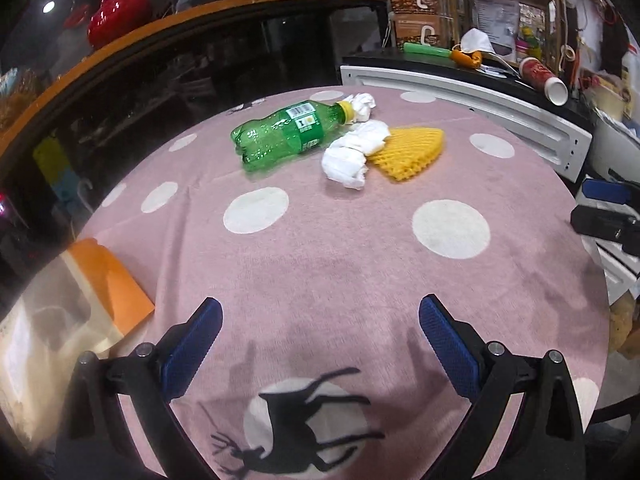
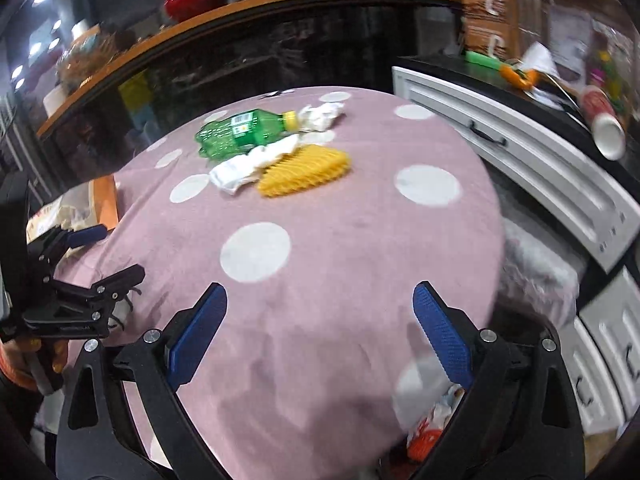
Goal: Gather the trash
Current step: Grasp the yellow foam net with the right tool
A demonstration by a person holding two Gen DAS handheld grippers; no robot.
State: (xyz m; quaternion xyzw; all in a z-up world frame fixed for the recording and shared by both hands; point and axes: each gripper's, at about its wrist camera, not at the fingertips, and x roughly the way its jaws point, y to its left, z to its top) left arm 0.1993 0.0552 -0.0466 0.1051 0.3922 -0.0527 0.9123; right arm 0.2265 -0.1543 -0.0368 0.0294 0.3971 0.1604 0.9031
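Both grippers hang over the near half of a round table [image 1: 320, 272] draped in a pink cloth with white dots, and both are empty. The left gripper [image 1: 320, 344] has its blue-padded fingers [image 1: 192, 344] spread wide with only cloth between them; a black deer print on a white disc [image 1: 304, 440] sits just under its jaws. The right gripper [image 2: 320, 332] is spread just as wide, its pads [image 2: 442, 336] bare, and it hangs nearer the table's right edge. All the trash lies in one cluster well ahead of both, on the far side of the table. A green plastic bottle [image 1: 276, 136] lies on its side there, ahead and to the left of the left gripper, its yellow cap pointing right and touching a small crumpled tissue [image 1: 362, 104]. Just nearer than the cap lies a larger wad of white tissue [image 1: 356, 156], touching the bottle on one side and overlapping a yellow foam fruit net [image 1: 412, 152] on the other. From the right gripper the same heap sits ahead and a little left, the net being the closest piece. An orange carton [image 1: 116, 280] stands off the table's left edge, beside the left gripper, and white drawers [image 2: 540, 168] run along the right.
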